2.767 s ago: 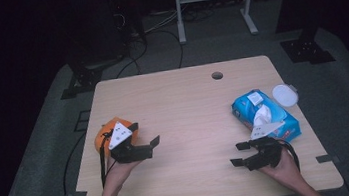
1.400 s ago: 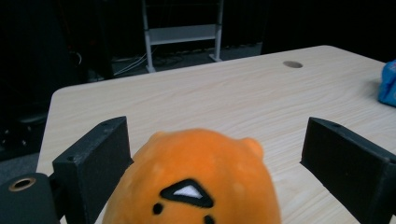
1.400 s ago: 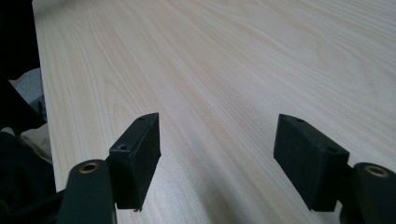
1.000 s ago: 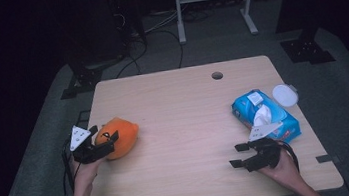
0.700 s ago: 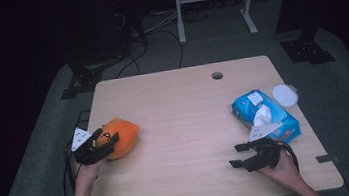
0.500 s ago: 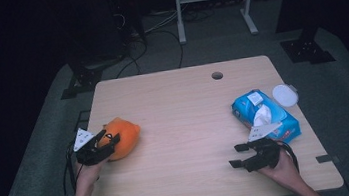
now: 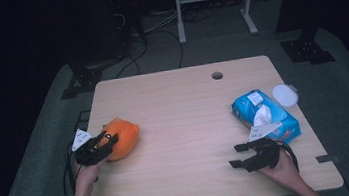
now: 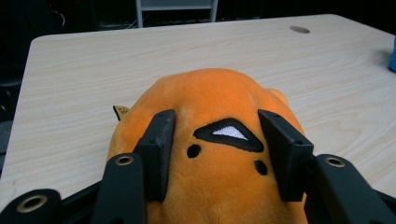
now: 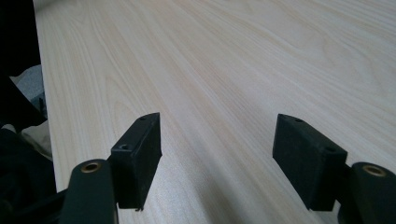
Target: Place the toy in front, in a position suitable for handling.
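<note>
Jaws of the left gripper (image 8: pixel 215 149) have just closed, pinching the orange plush (image 8: pixel 215 112); right gripper (image 7: pixel 242 155) rests agape.

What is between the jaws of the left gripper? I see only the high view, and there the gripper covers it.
Observer: In the left gripper view, the left gripper holds an orange plush toy; its jaws have just been closing and the pads press into the plush.
Operator: Has the toy any marks?
Observer: Yes, a black patch with white inside and two black dots, between the jaws.
Operator: And the right gripper?
Observer: The right gripper has its jaws wide apart over bare table.
</note>
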A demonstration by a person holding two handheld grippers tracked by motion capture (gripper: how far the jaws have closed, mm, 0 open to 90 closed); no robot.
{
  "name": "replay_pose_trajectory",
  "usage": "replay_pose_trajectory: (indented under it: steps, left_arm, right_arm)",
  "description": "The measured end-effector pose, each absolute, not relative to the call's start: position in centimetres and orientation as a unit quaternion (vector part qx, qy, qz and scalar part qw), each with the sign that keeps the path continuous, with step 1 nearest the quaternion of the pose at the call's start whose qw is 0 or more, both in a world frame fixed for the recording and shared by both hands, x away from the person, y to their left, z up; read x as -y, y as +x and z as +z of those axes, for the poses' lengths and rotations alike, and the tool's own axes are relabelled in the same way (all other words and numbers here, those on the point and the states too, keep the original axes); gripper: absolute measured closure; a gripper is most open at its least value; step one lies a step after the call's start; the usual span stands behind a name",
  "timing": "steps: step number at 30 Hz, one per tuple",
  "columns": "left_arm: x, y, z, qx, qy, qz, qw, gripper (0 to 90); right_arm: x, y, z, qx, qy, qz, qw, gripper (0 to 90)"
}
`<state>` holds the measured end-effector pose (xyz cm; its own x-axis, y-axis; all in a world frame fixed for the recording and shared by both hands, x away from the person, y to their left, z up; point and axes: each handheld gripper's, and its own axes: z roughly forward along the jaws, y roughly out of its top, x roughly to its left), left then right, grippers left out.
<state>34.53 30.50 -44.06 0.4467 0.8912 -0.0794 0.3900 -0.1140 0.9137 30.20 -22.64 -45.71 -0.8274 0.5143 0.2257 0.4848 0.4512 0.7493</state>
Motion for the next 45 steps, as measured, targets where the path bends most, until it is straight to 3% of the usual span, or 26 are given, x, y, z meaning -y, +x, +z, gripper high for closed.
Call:
replay_pose_trajectory:
  steps: [14, 23, 36, 45]
  left_arm:
    - [-30.8, 34.5, -44.4, -0.464, 0.686, 0.264, 0.495, 44.7]
    - [-30.3, 34.3, -43.8, -0.465, 0.688, 0.278, 0.483, 57.3]
    - [-30.4, 34.1, -42.9, -0.487, 0.659, 0.268, 0.507, 62.5]
    - [-28.7, 33.4, -41.0, -0.454, 0.655, 0.256, 0.547, 62.7]
  right_arm:
    - [22.6, 30.2, -45.7, -0.853, 0.293, 0.433, 0.018, 31.5]
    - [22.5, 30.1, -45.6, -0.853, 0.292, 0.432, 0.02, 31.6]
    - [22.5, 30.1, -45.6, -0.853, 0.291, 0.433, 0.02, 31.7]
    - [22.5, 30.2, -45.6, -0.853, 0.29, 0.433, 0.021, 31.9]
